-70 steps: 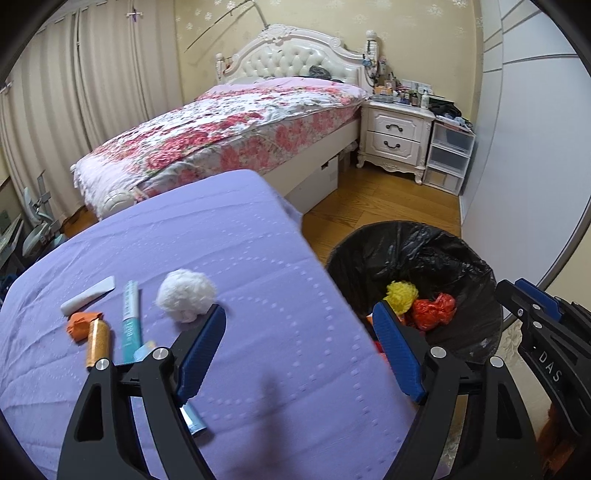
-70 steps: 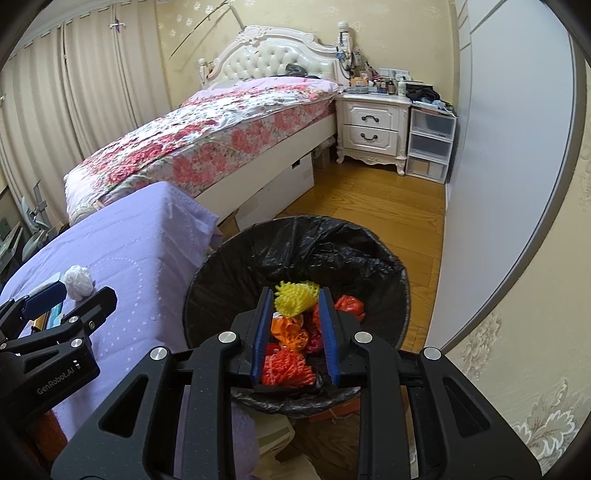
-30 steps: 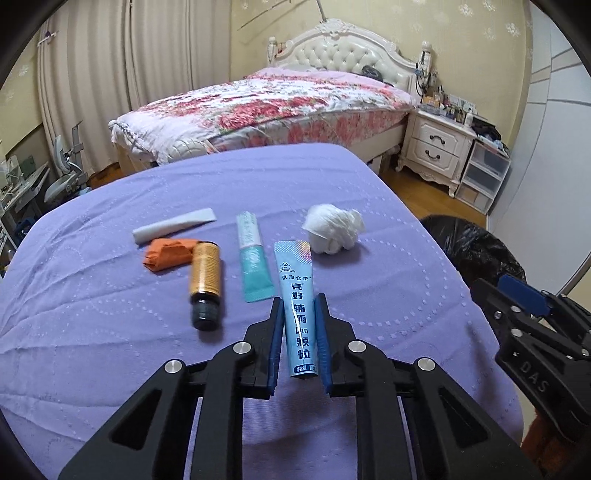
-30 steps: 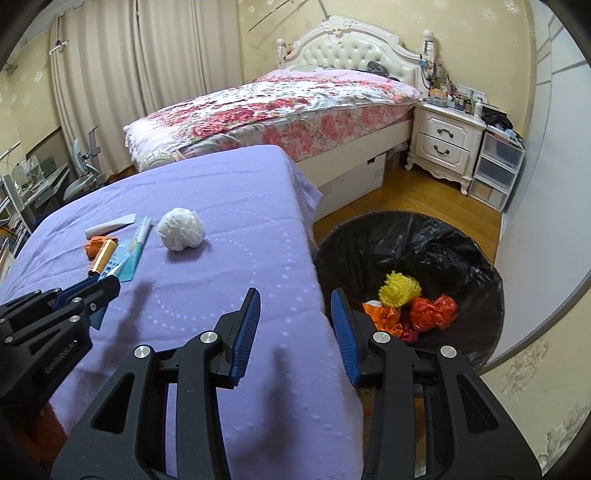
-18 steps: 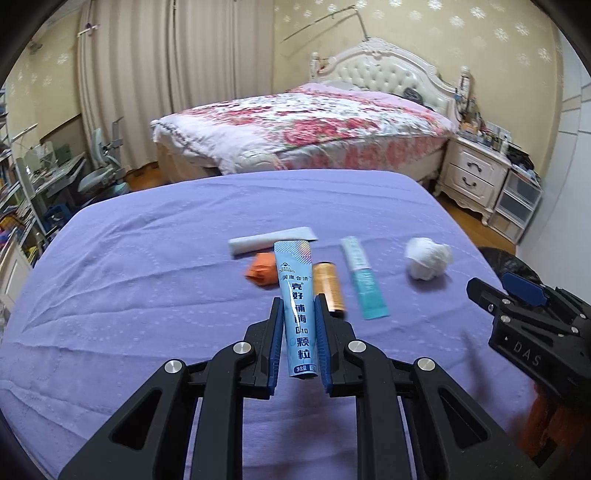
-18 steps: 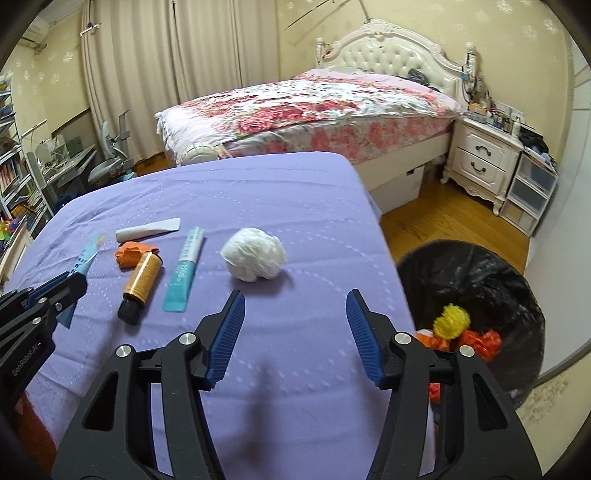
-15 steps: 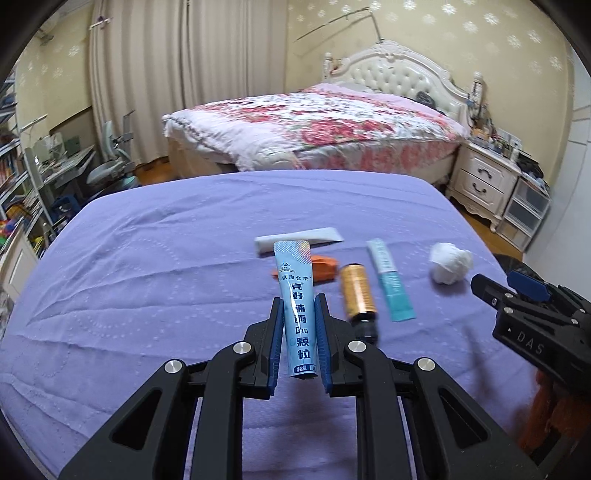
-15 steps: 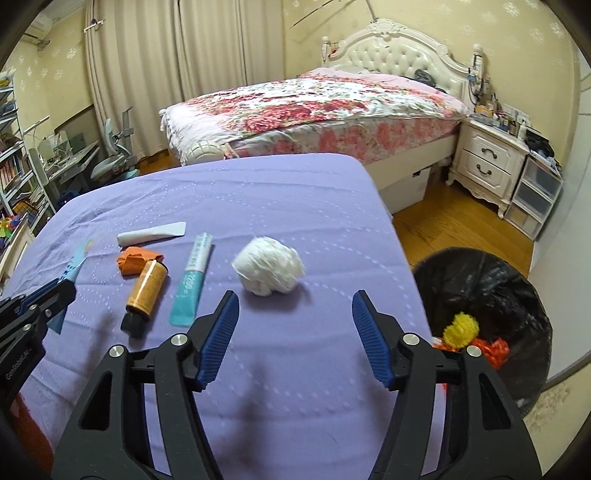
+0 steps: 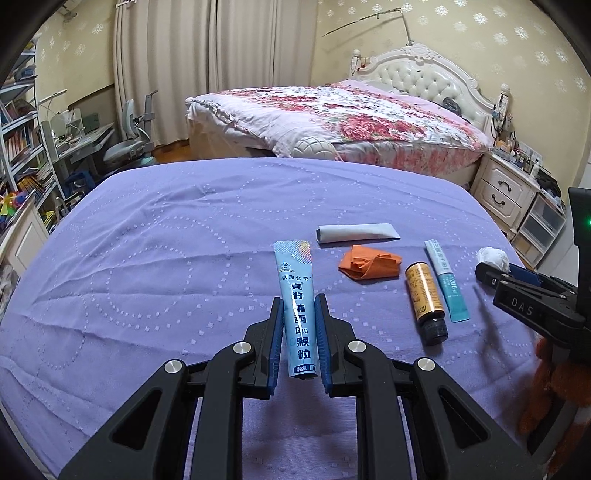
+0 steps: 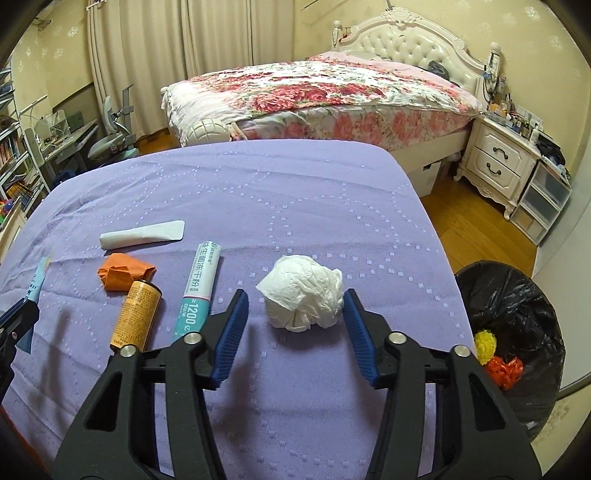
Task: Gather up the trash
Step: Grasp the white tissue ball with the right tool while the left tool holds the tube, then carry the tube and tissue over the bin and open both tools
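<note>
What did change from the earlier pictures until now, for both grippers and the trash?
The left gripper took hold of the blue sachet and lifted it. The right gripper let orange trash go into the bin, swung to the white paper ball; its jaws have just been closing around it. The other items on the purple cover stayed.

Bedroom: cream star-patterned wallpaper (image 9: pixel 480 29); beige curtains (image 9: pixel 177 66); floral-quilted bed (image 10: pixel 325 92), white tufted headboard (image 10: pixel 413 40); white nightstand (image 10: pixel 498 162); wooden floor (image 10: pixel 480 229); desk (image 9: pixel 81 140), chair (image 9: pixel 129 144), bookshelves (image 9: pixel 18 140).
</note>
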`<state>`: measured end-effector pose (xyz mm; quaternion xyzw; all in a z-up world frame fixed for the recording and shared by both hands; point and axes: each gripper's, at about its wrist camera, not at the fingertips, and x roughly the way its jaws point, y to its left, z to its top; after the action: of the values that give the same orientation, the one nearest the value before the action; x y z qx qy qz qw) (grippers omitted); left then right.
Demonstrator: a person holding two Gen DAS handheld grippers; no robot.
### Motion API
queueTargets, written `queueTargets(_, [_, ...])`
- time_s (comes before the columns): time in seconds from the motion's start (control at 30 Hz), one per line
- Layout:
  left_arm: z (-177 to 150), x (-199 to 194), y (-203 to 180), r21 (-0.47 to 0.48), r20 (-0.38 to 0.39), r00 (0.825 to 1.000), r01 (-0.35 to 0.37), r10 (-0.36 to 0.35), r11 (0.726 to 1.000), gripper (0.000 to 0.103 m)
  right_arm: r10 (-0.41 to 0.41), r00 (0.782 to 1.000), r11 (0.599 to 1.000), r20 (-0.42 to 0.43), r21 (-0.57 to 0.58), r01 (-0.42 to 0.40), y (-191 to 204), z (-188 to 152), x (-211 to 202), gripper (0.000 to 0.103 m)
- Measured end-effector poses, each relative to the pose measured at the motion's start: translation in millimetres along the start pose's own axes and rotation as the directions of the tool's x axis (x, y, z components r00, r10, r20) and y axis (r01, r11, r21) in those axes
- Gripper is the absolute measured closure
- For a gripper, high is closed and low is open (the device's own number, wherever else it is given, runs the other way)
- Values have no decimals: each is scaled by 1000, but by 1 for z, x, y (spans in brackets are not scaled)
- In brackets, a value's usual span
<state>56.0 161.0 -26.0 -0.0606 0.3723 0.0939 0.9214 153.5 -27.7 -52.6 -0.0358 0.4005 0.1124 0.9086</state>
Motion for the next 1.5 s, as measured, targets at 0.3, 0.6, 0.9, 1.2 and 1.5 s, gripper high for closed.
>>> queueTargets(0.3, [-5, 0, -7, 8, -5, 1000, 24, -24, 1000, 85, 14, 1000, 1000, -4, 9, -14, -7, -4, -4, 72])
queueTargets(0.6, [-4, -8, -43, 70, 11, 996, 85, -86, 994, 85, -16, 999, 998, 32, 56, 14, -35, -23, -35, 73])
queueTargets(0.9, [-7, -18, -112, 181, 16, 981, 185, -191, 966, 85, -131, 989, 984, 71, 129, 121, -89, -45, -72, 72])
queueTargets(1.2, [-10, -25, -195, 306, 13, 952, 287, -306, 908, 85, -242, 968, 951, 73, 218, 221, -151, -62, -89, 72])
queueTargets(1.5, [-11, -9, -260, 372, -26, 938, 331, -347, 867, 85, -299, 952, 919, 65, 288, 268, -195, -69, -93, 72])
